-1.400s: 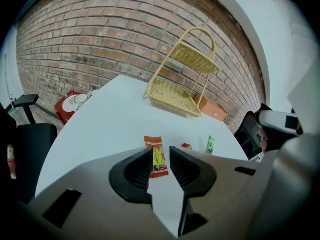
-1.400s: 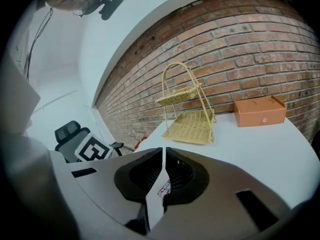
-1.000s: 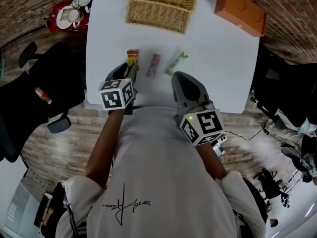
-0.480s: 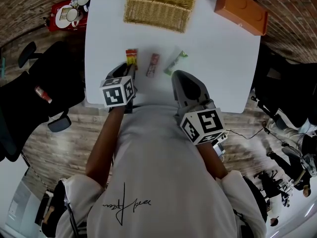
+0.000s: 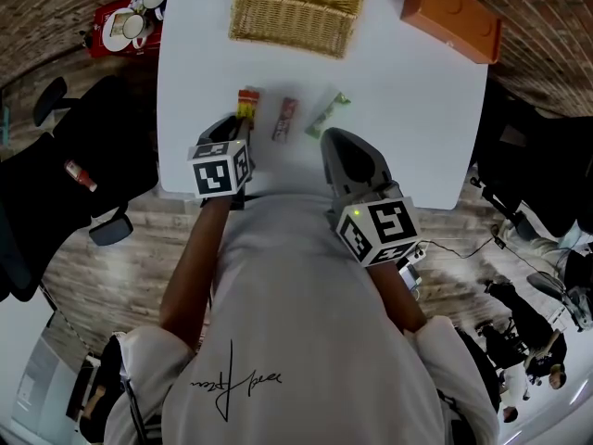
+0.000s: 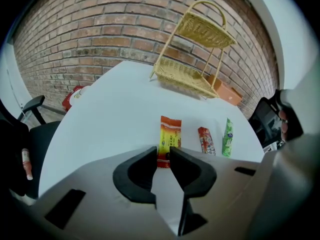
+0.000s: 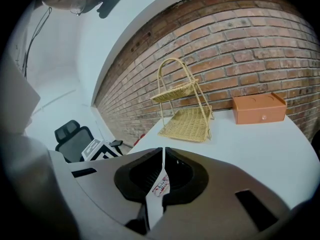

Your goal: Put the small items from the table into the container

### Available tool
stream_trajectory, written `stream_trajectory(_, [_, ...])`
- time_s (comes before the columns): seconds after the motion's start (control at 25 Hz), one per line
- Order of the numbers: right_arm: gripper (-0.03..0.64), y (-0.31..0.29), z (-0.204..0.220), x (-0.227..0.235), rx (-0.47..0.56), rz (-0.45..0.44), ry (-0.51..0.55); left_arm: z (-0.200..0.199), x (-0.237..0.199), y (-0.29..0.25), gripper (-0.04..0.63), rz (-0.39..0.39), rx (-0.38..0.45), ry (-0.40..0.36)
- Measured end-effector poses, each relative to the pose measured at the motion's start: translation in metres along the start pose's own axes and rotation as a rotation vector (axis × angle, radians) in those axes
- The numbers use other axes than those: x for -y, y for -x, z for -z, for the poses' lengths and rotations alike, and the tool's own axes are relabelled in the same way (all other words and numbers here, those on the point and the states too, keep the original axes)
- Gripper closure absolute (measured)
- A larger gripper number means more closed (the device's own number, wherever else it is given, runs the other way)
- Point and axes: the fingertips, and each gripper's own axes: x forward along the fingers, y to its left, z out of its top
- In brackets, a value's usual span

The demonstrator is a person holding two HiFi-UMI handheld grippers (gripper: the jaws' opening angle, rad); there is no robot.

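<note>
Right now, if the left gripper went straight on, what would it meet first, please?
Probably the orange-red snack packet on the table, just ahead of the left gripper; its closing jaws flank the packet's near end, though depth is unclear.

- Basket (image 5: 292, 12): its far part is cut off by the head view's top edge, as is a corner of the box (image 5: 451, 17).
- Orange packet (image 6: 169, 139): its near end is hidden behind the left gripper (image 6: 162, 153), whose jaws are closing. Whether it lies between them is unclear.
- Right gripper (image 7: 163, 156): there is red print in the slit of its closed jaws, too small to identify.
</note>
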Motion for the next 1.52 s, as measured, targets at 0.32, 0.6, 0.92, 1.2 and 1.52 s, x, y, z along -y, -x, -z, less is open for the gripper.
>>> stream_trajectory(0.32, [0.594,0.001,0.000,0.001,0.003,0.004,-0.002,-0.002,0.003,0.002,0.552,0.003,0.014,-0.012])
stream_trajectory(0.6, [0.594,0.002,-0.002,0.000,0.008,0.002,0.002,-0.004,0.004,0.006,0.572,0.017,0.027,-0.005])
stream_trajectory(0.92, [0.594,0.003,-0.002,0.000,0.015,0.003,0.007,-0.006,0.008,0.011,0.583,0.040,0.055,0.006])
stream_trajectory(1.2, [0.594,0.005,-0.004,-0.001,0.021,-0.002,0.009,-0.007,0.012,0.016,0.583,0.056,0.068,0.007])
stream_trajectory(1.52, [0.594,0.006,-0.004,-0.001,0.028,-0.005,0.006,-0.007,0.016,0.021,0.584,0.072,0.088,0.025])
